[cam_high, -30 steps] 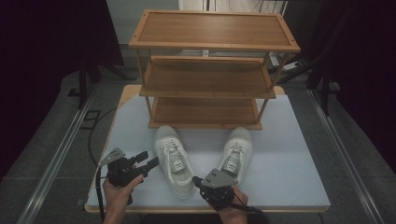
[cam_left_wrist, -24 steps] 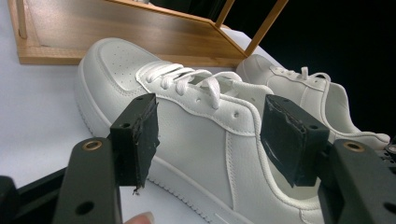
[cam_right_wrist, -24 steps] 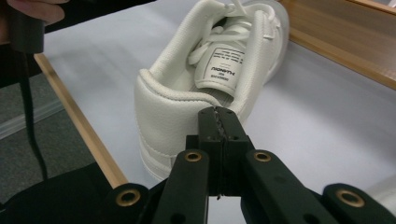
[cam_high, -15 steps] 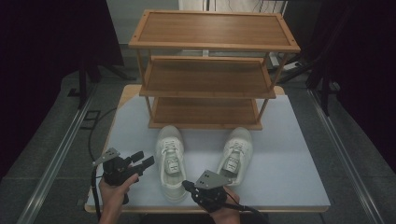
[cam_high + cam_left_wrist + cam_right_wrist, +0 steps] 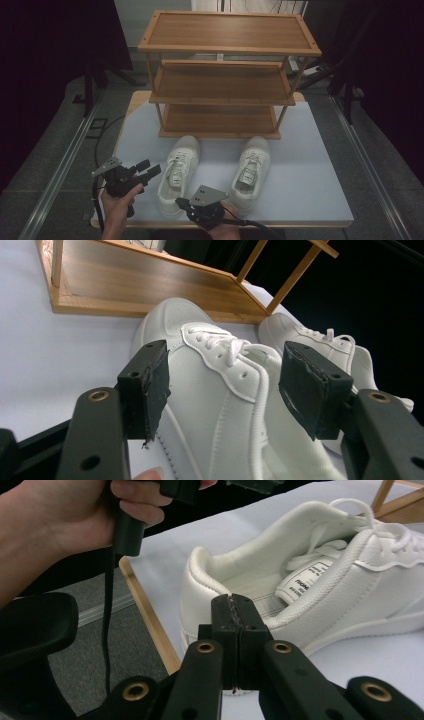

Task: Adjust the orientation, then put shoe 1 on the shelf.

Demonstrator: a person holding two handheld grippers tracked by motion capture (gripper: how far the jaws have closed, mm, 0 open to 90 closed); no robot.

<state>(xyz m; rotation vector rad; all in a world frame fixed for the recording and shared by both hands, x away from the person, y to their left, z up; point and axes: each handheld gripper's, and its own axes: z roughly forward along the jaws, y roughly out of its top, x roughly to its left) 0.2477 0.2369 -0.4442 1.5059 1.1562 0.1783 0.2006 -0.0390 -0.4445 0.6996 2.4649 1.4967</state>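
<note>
Two white lace-up sneakers lie on the table in front of a wooden shoe rack (image 5: pixel 227 75). The left sneaker (image 5: pixel 176 172) points its toe at the rack, and the right sneaker (image 5: pixel 251 170) lies beside it. My left gripper (image 5: pixel 150 169) is at the left sneaker's side and is open. In the left gripper view its jaws (image 5: pixel 225 360) stand wide apart, framing the laced upper (image 5: pixel 220 400) without touching it. My right gripper (image 5: pixel 181 202) sits by that sneaker's heel, shut with nothing in it. The right gripper view has the closed tips (image 5: pixel 233 602) just short of the heel collar (image 5: pixel 200 580).
The pale table mat (image 5: pixel 310 165) has a wooden front edge (image 5: pixel 150 625) close to the sneaker's heel. The rack's bottom shelf (image 5: pixel 220 120) is bare and sits just beyond the toes. The hand (image 5: pixel 75 525) holding the left gripper is close on the right gripper's left.
My right gripper has slid left along the table's front edge, from behind the right sneaker to the left sneaker's heel. The left gripper has drifted slightly left.
</note>
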